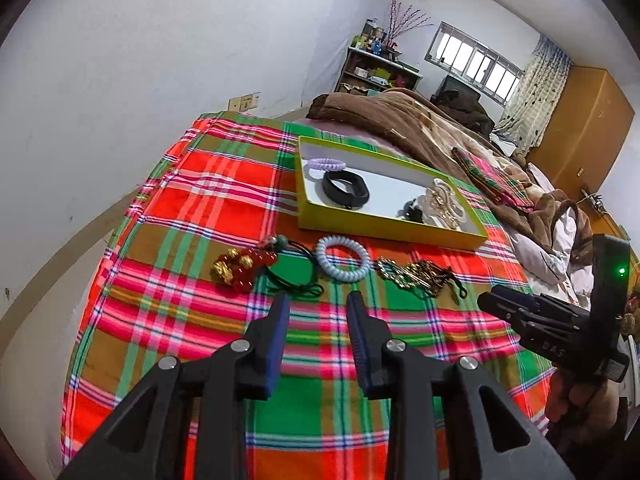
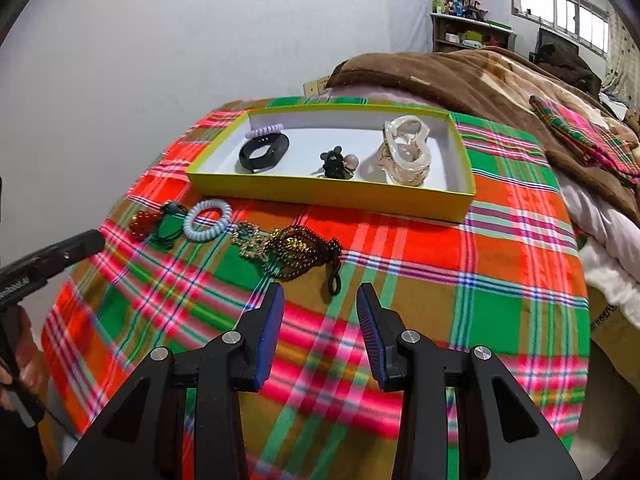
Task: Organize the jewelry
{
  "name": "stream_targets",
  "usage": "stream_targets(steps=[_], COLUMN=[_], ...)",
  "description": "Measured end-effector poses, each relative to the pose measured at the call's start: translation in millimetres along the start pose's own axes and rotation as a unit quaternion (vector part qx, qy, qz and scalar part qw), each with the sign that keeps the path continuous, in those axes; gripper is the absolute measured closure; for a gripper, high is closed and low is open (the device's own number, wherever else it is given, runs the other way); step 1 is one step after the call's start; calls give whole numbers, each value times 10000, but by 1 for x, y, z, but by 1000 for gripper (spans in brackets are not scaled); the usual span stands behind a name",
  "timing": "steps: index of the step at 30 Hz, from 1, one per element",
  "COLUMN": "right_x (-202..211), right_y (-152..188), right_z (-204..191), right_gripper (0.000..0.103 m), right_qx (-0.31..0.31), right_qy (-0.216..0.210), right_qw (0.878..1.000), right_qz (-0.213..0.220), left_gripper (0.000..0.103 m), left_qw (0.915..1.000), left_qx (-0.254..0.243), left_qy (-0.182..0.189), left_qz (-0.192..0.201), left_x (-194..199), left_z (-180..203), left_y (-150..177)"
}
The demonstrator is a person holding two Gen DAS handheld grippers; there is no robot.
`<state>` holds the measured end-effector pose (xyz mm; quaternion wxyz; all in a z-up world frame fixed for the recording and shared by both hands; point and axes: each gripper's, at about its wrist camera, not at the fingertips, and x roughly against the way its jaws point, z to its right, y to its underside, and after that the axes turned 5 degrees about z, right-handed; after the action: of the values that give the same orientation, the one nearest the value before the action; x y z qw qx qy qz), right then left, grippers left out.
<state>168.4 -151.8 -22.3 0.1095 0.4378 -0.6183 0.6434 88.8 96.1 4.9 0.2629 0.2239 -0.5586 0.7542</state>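
Hovering over plaid cloth (image 2: 500, 220), left gripper (image 1: 318, 300) and right gripper (image 2: 320, 292) both gape, empty. Coil tie (image 1: 343, 258), red beads (image 1: 240, 268), gold chain (image 2: 280, 248) lie before yellow box (image 2: 328, 196); brown blanket (image 2: 460, 76) behind.

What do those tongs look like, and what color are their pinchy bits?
Both look alike. The left tongs and right tongs have black plastic arms with triangle cut-outs, round silver bolts and ridged dark blue pads inside each finger. From the side, the right one carries a black upright part with a small green light.
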Motion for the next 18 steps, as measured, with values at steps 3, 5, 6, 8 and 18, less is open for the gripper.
stream_targets(steps=[3, 5, 6, 8, 18], right_x=[-11, -18, -21, -27, -38], right_y=[-3, -4, -5, -6, -6], right_z=[1, 2, 2, 4, 3], right_gripper=[65, 67, 68, 69, 90], right_qx=[35, 55, 62, 90, 251], right_qy=[10, 29, 39, 64, 161], right_qw=[10000, 9999, 9999, 9998, 9993], right_qz=[-62, -115, -131, -171, -222], left_gripper=[70, 69, 69, 69, 61], left_qw=[10000, 10000, 9999, 9998, 9984], left_qx=[7, -2, -20, -54, -197], left_qy=[-53, -81, -105, -174, -516], left_qz=[-18, -36, -35, -20, -86], left_x=[-8, -13, -15, -19, -39], left_z=[-4, -8, -9, -12, -27], left_y=[-5, -8, -8, -10, -14])
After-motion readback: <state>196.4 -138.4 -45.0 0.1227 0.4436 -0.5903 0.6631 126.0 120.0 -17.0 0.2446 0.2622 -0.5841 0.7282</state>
